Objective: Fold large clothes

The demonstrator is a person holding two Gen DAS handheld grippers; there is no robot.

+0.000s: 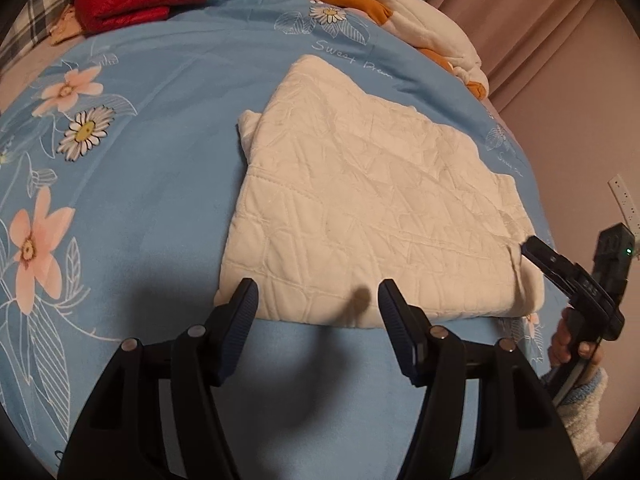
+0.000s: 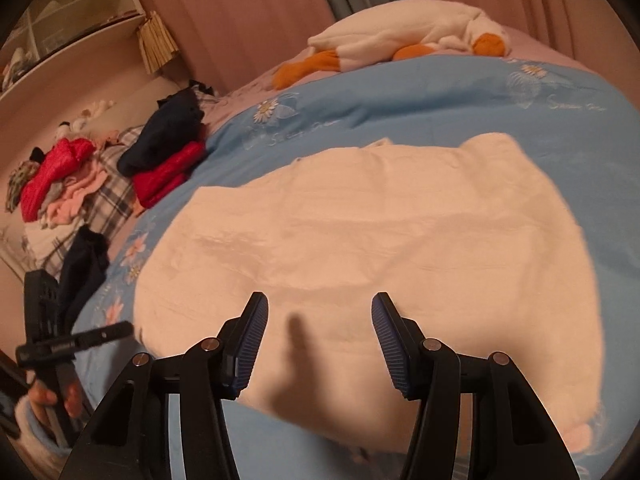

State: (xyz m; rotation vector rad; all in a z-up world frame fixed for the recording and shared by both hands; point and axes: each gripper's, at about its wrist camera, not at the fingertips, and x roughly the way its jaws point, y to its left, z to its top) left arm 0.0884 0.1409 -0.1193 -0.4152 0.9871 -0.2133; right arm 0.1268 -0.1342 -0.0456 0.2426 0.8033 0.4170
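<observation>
A folded white quilted garment [image 1: 360,208] lies flat on the blue flowered bed cover [image 1: 160,128]. My left gripper [image 1: 318,304] hovers open over the garment's near edge, nothing between its fingers. At the right edge of that view, the right gripper [image 1: 528,246] points at the garment's right corner, held by a hand in a fluffy sleeve. In the right wrist view the same garment [image 2: 380,232] fills the middle, blurred. My right gripper [image 2: 320,316] stands open above its near side, holding nothing. The left gripper [image 2: 120,330] shows at the far left.
Folded red and dark clothes [image 1: 136,0] are stacked at the far left of the bed, beside a loose pile of clothes [image 2: 56,184]. A white and orange plush toy [image 2: 408,40] lies at the far end. A dark garment [image 2: 86,268] hangs at the left edge. Curtains and a shelf stand behind.
</observation>
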